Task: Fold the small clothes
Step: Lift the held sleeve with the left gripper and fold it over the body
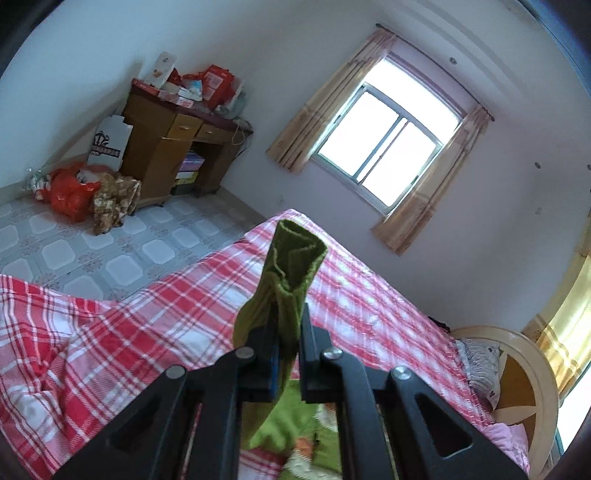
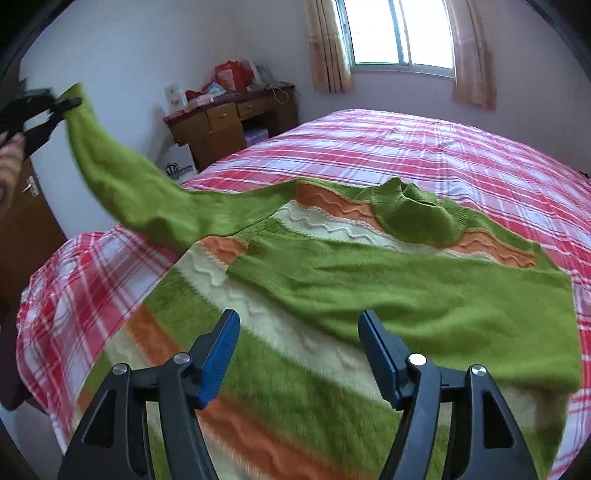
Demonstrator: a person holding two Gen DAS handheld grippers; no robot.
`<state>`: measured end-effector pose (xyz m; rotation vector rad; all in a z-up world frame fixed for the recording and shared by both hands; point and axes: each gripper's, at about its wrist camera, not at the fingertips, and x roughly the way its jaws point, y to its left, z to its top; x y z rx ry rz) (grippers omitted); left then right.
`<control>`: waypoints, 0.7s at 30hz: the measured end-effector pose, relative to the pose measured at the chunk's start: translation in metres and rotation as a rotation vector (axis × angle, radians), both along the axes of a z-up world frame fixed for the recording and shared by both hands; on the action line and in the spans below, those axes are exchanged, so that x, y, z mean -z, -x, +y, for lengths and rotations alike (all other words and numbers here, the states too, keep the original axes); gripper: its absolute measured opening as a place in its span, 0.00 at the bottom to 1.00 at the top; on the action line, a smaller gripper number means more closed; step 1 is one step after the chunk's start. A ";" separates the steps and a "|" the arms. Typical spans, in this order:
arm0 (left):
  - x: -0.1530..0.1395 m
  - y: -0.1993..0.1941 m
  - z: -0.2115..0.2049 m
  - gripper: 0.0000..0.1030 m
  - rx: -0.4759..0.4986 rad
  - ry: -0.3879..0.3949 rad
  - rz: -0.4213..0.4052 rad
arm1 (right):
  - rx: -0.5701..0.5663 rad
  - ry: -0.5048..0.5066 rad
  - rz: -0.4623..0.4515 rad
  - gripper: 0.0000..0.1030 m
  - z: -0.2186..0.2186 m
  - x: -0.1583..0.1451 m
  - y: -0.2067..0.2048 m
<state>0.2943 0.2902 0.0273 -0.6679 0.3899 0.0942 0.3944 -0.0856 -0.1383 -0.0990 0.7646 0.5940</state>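
Note:
A green sweater with orange and cream wavy stripes lies on the bed, collar toward the far side. Its right sleeve is folded across the chest. My left gripper is shut on the cuff of the left sleeve and holds it up above the bed; it also shows in the right wrist view at the upper left, with the sleeve stretched up to it. My right gripper is open and empty, just above the sweater's body.
The bed has a red and white plaid sheet. A wooden desk piled with boxes and bags stands by the far wall next to the window. Bags lie on the tiled floor. A wooden headboard is at the right.

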 end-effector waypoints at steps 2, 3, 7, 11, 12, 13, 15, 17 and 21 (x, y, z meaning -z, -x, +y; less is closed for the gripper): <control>-0.007 -0.005 -0.011 0.07 0.005 0.001 -0.005 | -0.008 0.017 0.002 0.66 -0.006 0.001 0.011; -0.010 -0.007 -0.017 0.07 0.008 0.002 -0.008 | -0.013 0.025 0.004 0.66 -0.008 0.003 0.014; -0.020 -0.016 -0.042 0.07 0.029 -0.001 -0.029 | -0.027 0.046 0.005 0.66 -0.020 0.007 0.031; -0.030 -0.026 -0.071 0.07 0.063 0.010 -0.053 | -0.029 0.039 -0.002 0.66 -0.032 0.008 0.048; -0.032 -0.030 -0.080 0.07 0.073 0.007 -0.056 | -0.029 0.038 -0.004 0.66 -0.034 0.008 0.050; -0.033 -0.034 -0.090 0.07 0.089 0.008 -0.062 | -0.030 0.037 -0.007 0.66 -0.036 0.008 0.053; -0.036 -0.042 -0.110 0.07 0.116 -0.006 -0.065 | -0.028 0.045 -0.023 0.66 -0.040 0.010 0.060; -0.036 -0.050 -0.133 0.07 0.154 -0.017 -0.069 | -0.021 0.051 -0.028 0.66 -0.044 0.013 0.063; -0.027 -0.066 -0.184 0.07 0.215 -0.082 -0.057 | 0.003 0.018 -0.018 0.66 -0.053 0.018 0.062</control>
